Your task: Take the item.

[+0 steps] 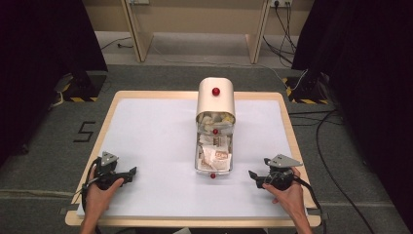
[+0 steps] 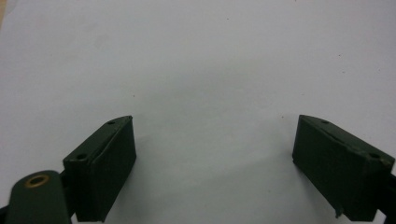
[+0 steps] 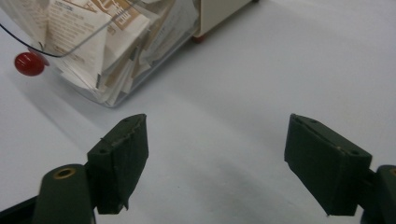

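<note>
Left gripper (image 1: 130,173) held with black jaws spread wide, nothing between them, only bare white surface seen beyond them in the left gripper view (image 2: 212,154). Right gripper (image 1: 252,176) likewise held with jaws wide apart and empty, just above the sheet in the right gripper view (image 3: 215,154), aimed toward the box and well apart from it. Both rested low near the front edge, one in each hand, left hand (image 1: 100,192) and right hand (image 1: 290,192) gripping the bodies.

Worked on a white sheet covering a light wooden table (image 1: 287,122), set on grey carpet, with dark curtains at both sides and cables trailing on the floor to the right.

Stood at the middle of the table: a cream, round-topped drawer box with a red knob (image 1: 215,100). Pulled out toward the person: two clear plastic drawers with red knobs, the lower drawer (image 1: 214,163) (image 3: 100,51) stuffed with printed paper sachets, the upper drawer (image 1: 215,122) holding pale packets, too small to identify.
</note>
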